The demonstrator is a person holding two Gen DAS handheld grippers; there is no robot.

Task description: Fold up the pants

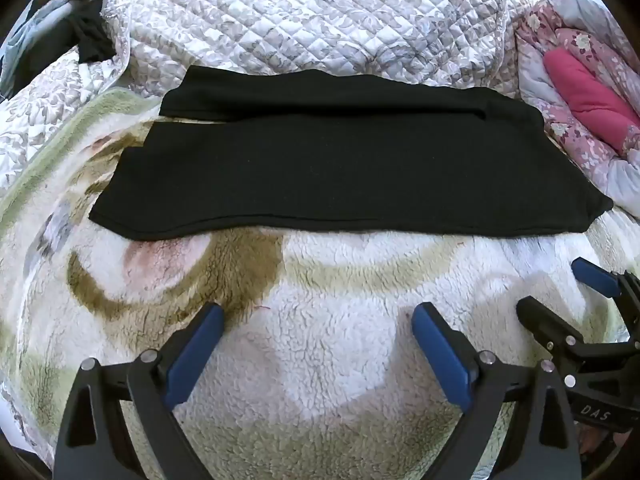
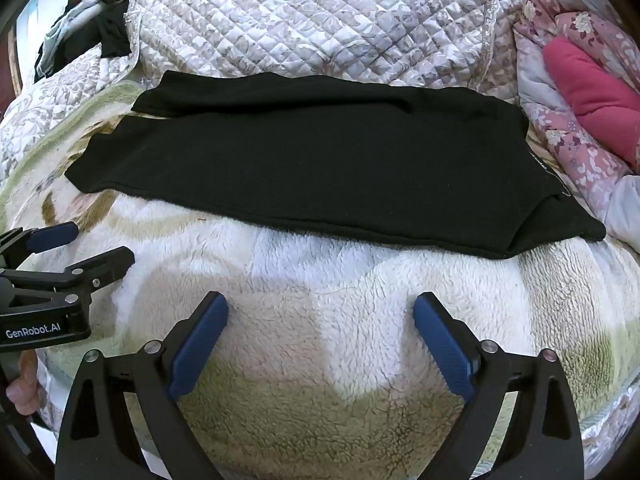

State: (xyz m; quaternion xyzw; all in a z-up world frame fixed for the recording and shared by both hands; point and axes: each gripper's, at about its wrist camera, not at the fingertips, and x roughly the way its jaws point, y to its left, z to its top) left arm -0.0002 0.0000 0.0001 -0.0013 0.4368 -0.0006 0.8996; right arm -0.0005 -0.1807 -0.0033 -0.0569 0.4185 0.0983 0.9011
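Black pants [image 1: 340,160] lie flat across a fleecy blanket [image 1: 320,360], folded lengthwise with one leg over the other; they also show in the right wrist view [image 2: 320,168]. My left gripper [image 1: 318,312] is open and empty, hovering over the blanket a little short of the pants' near edge. My right gripper [image 2: 320,304] is open and empty too, beside the left one and equally short of the pants. The right gripper shows at the right edge of the left wrist view [image 1: 560,288], and the left gripper at the left edge of the right wrist view [image 2: 96,244].
A quilted grey-white cover [image 1: 320,20] is heaped behind the pants. A pink floral quilt with a magenta cushion [image 1: 588,96] lies at the right. Dark clothes [image 1: 72,40] are piled at the far left.
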